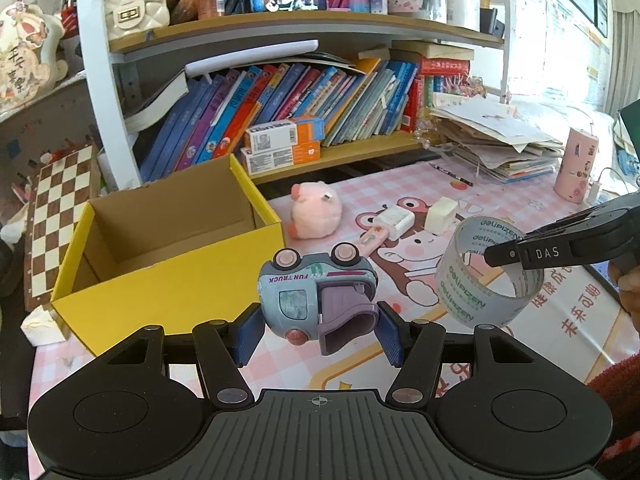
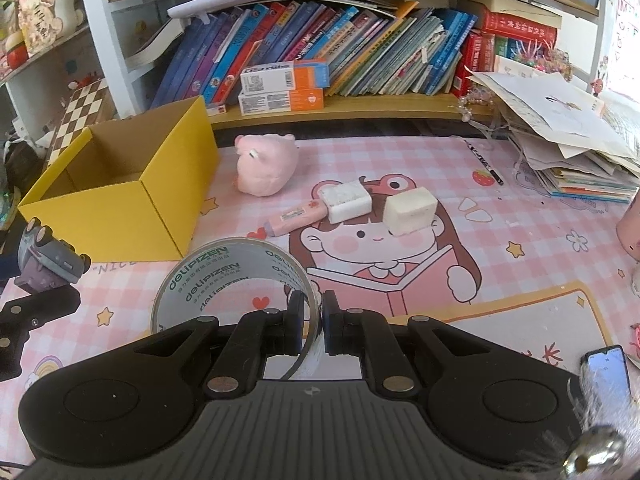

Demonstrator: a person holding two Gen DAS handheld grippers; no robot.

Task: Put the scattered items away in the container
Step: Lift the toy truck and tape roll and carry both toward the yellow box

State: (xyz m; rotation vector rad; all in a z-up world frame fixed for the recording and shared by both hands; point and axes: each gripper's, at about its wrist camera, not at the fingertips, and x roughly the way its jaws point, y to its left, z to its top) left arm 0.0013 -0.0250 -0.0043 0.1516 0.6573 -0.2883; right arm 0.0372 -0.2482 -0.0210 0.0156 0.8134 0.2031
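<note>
surface: pink checked cartoon mat surface point(image 2: 400, 160), with a bookshelf behind and a messy paper pile on the right.

container: open yellow cardboard box point(image 1: 168, 292) on the left side of the surface. What I can see of the inside looks empty, though the near wall hides part of the floor, so I'd say we're early in the job.

step in hand: both hands are loaded, looks like the carry-to-box stage.

left tongs: left tongs point(image 1: 318, 334) are clamped on an upside-down grey-blue plastic toy truck point(image 1: 316, 292) with pink wheels, held in the air just right of the box's near corner.

right tongs: right tongs point(image 2: 312, 320) are pinched on the wall of a clear printed packing tape roll point(image 2: 236, 284), one finger inside the ring and one outside, lifted near the box's front.

still scattered: pink plush pig point(image 2: 266, 168), two white foam-like blocks point(image 2: 408, 210), and a small pink tube point(image 2: 296, 216) all sit mid-surface, well apart from the box.

next move: my guess is swing the truck left over the rim, then open up. The tape needs to wait or go in beside it so the tongs don't bump.

hard to make out: the truck is mostly cut off at the edge of the right view. Can't tell what the blocks really are. A black pen point(image 2: 484, 162) lies near the papers.
</note>
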